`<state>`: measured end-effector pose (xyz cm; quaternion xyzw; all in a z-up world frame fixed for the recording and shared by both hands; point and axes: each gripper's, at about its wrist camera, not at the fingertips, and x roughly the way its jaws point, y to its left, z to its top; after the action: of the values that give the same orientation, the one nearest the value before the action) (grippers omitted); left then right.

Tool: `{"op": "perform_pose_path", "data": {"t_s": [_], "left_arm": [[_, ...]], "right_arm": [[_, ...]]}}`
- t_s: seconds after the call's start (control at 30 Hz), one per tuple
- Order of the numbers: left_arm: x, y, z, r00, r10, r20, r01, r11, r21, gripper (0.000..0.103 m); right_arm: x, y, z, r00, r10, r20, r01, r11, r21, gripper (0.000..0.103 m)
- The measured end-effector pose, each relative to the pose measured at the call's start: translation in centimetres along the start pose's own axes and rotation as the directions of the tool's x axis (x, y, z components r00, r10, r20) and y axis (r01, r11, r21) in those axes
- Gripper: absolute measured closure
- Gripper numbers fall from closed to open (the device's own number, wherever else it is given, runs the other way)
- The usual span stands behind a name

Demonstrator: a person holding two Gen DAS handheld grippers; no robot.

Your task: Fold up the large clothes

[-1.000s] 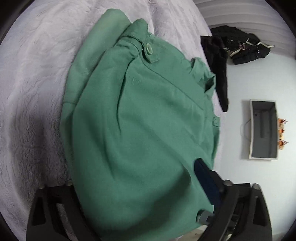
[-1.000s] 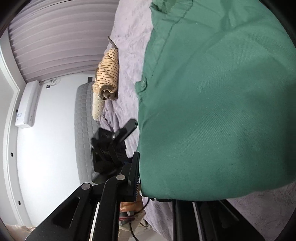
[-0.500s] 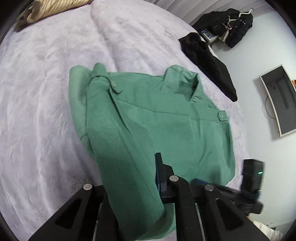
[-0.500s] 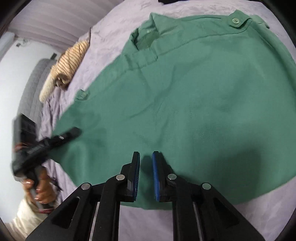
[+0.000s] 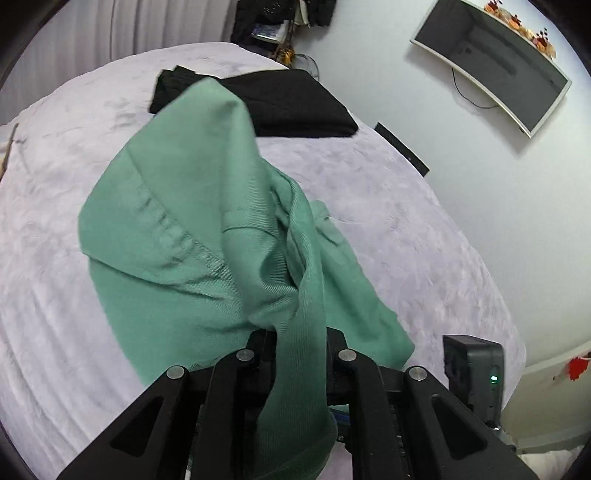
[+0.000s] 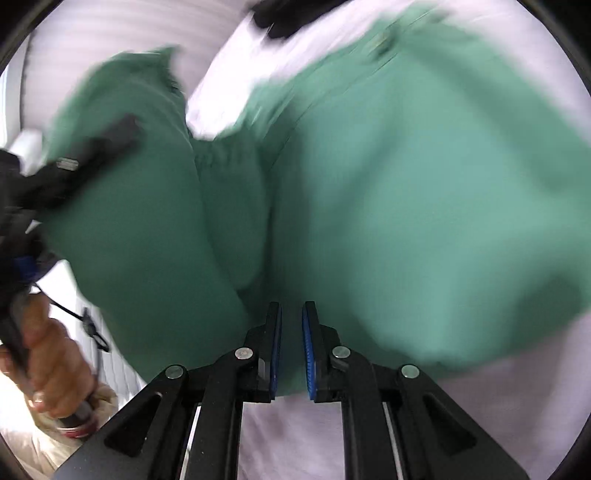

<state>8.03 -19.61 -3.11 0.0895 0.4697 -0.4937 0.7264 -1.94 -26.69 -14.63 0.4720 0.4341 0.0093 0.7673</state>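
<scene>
While a thick fold of the green garment is clamped between the pads of the left gripper, the cloth is seen lifted in a peak above the lilac bedspread, with a tail of fabric draped back over the jaws. Only in the left wrist view are the room's details sharp: a folded black garment lies beyond the green garment, partly hidden behind its raised peak, and a wall-mounted screen hangs well beyond it to the right. In the right wrist view everything is motion-blurred. There the right gripper is held nearly closed, its blue pads standing a narrow gap apart at the green garment's near hem; whether cloth is pinched between them cannot be told. To the left of the green garment in that view, a person's hand is wrapped round the handle of the other gripper. Bare bedspread lies open to the left and right of the green garment, and pale curtains close off the far side.
</scene>
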Motion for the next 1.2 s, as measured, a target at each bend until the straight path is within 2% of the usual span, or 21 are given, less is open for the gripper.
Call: {"op": "perform_pose_path", "data": {"t_s": [0.1,0.2,0.27,0.4,0.43,0.47,0.5,0.53,0.57,0.6,0.67,0.77,0.87,0.9,0.97,1.03,1.13,1.2], "left_arm": [[4.7,-4.1,0.3,0.998,-0.01,-0.061,0.011,1.0,0.019,0.089],[8.3,-7.1,-0.4,0.991,0.042,-0.125,-0.033,0.997,0.074,0.089],[9.1,-7.9,-1.3,0.987,0.094,-0.13,-0.081,0.992,0.102,0.089],[8.7,-7.7,-1.6,0.987,0.106,-0.124,-0.096,0.992,0.082,0.088],[8.5,-7.5,-1.5,0.985,0.111,-0.13,-0.103,0.992,0.07,0.084],[8.5,-7.2,-1.3,0.982,0.128,-0.137,-0.121,0.991,0.056,0.061],[8.4,-7.0,-1.0,0.98,0.151,-0.131,-0.147,0.988,0.037,0.045],[7.8,-6.7,-1.1,0.98,0.169,-0.105,-0.168,0.986,0.016,0.013],[6.9,-6.3,-1.2,0.981,0.184,-0.068,-0.185,0.983,-0.007,0.001],[6.0,-5.9,-1.2,0.981,0.193,-0.034,-0.194,0.981,-0.028,0.001],[4.8,-5.1,-1.2,0.982,0.189,-0.023,-0.19,0.98,-0.061,0.001],[2.5,-3.0,-1.6,0.976,0.216,-0.003,-0.214,0.97,-0.116,0.001],[-0.3,0.2,-2.4,0.967,0.254,0.021,-0.247,0.954,-0.169,0.001],[-0.9,1.2,-2.8,0.962,0.272,0.015,-0.265,0.947,-0.184,0.001],[-1.5,3.7,-3.7,0.942,0.334,-0.022,-0.332,0.922,-0.199,0.001],[-1.7,5.9,-5.1,0.914,0.4,-0.074,-0.406,0.888,-0.214,0.001],[-1.9,8.5,-7.5,0.894,0.428,-0.131,-0.448,0.86,-0.246,0.001],[-2.1,9.4,-9.0,0.888,0.433,-0.153,-0.459,0.849,-0.263,0.001]], "right_arm": [[-3.4,-4.4,0.7,0.997,-0.045,0.058,0.041,0.997,0.064,0.087],[-4.6,-8.8,0.7,0.998,-0.028,0.056,0.019,0.986,0.165,0.087],[-5.1,-10.6,0.6,0.998,0.015,0.062,-0.027,0.978,0.206,0.087],[-5.5,-12.1,0.6,0.996,0.061,0.066,-0.074,0.97,0.23,0.087],[-5.7,-12.4,0.7,0.995,0.069,0.066,-0.082,0.968,0.237,0.087],[-6.0,-12.8,0.8,0.995,0.072,0.066,-0.086,0.966,0.242,0.087],[-6.2,-13.0,0.9,0.995,0.069,0.068,-0.083,0.965,0.248,0.084],[-5.1,-12.1,0.8,0.995,0.067,0.073,-0.083,0.964,0.252,0.081],[-5.4,-12.2,0.9,0.994,0.067,0.081,-0.086,0.963,0.257,0.068],[-5.7,-12.1,0.9,0.993,0.074,0.092,-0.095,0.961,0.26,0.048],[-6.4,-12.3,1.3,0.989,0.094,0.113,-0.12,0.959,0.257,0.036],[-6.8,-11.6,1.6,0.99,0.058,0.129,-0.089,0.963,0.253,0.035],[-9.9,-12.0,-0.2,0.982,0.048,0.185,-0.099,0.956,0.278,0.024],[-10.8,-11.9,-0.5,0.979,0.037,0.198,-0.092,0.957,0.276,0.023],[-12.0,-11.1,-0.8,0.979,0.02,0.203,-0.07,0.967,0.243,0.023],[-12.5,-9.5,-0.5,0.98,0.006,0.197,-0.046,0.98,0.195,0.023],[-12.9,-5.7,0.2,0.982,-0.056,0.179,0.042,0.996,0.078,0.022],[-10.5,-1.9,1.2,0.985,-0.11,0.133,0.109,0.994,0.011,0.02]]}}
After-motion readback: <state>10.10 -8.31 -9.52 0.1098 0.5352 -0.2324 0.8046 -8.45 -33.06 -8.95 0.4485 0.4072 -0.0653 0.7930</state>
